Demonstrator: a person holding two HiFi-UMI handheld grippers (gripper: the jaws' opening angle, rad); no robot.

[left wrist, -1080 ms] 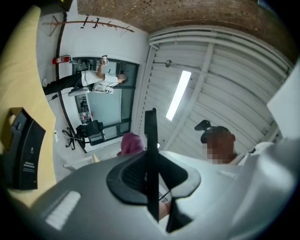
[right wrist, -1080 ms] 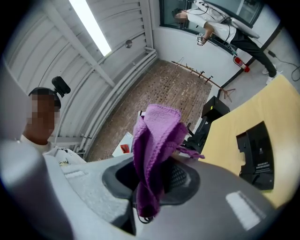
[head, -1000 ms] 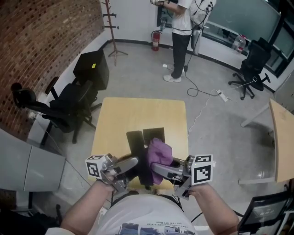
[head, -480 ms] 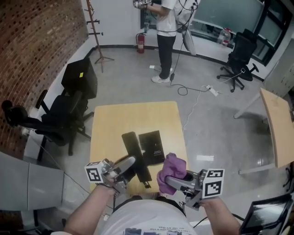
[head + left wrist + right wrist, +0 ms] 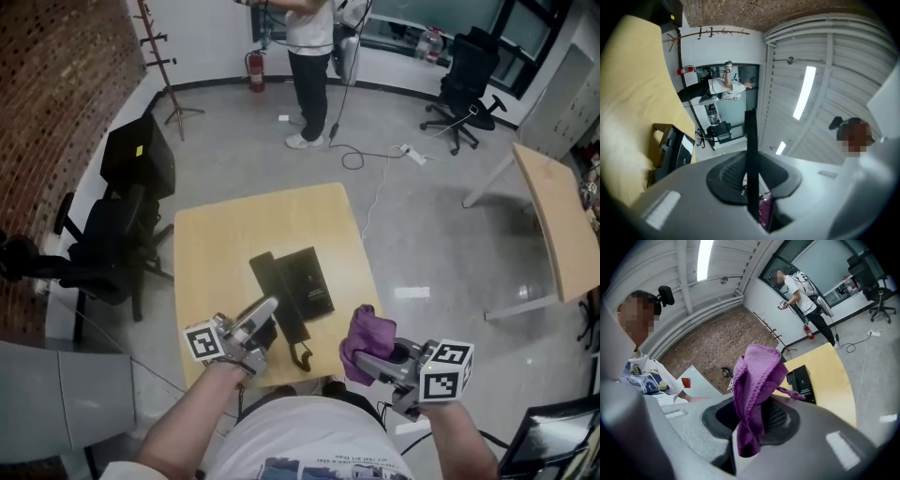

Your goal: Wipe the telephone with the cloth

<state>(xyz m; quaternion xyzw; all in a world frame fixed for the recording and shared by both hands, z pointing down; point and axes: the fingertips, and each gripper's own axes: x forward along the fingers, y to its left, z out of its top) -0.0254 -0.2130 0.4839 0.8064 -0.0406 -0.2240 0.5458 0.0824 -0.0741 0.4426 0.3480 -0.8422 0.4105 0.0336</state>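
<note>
The black telephone base [image 5: 309, 281] lies on the yellow table [image 5: 216, 244]. A long black handset [image 5: 274, 286] runs slantwise past its left side to the table's near edge. My left gripper [image 5: 264, 315] is shut on that handset; in the left gripper view it shows as a thin dark strip [image 5: 750, 140] standing up between the jaws of the left gripper [image 5: 751, 161]. My right gripper [image 5: 361, 361] is shut on a bunched purple cloth [image 5: 367, 336], held off the table's near right corner, apart from the phone. In the right gripper view the cloth [image 5: 757, 380] hangs over the jaws, with the telephone base [image 5: 802, 380] beyond.
A person [image 5: 307, 56] stands on the grey floor behind the table, with a cable [image 5: 375, 159] trailing nearby. Black office chairs [image 5: 112, 234] stand left of the table, another chair [image 5: 459, 75] at the back right. A second wooden table [image 5: 553, 216] is at the right.
The right gripper has carried the purple cloth off the phone, to the right and toward me. The left gripper has sunk a little with the handset. The head view has shifted.
</note>
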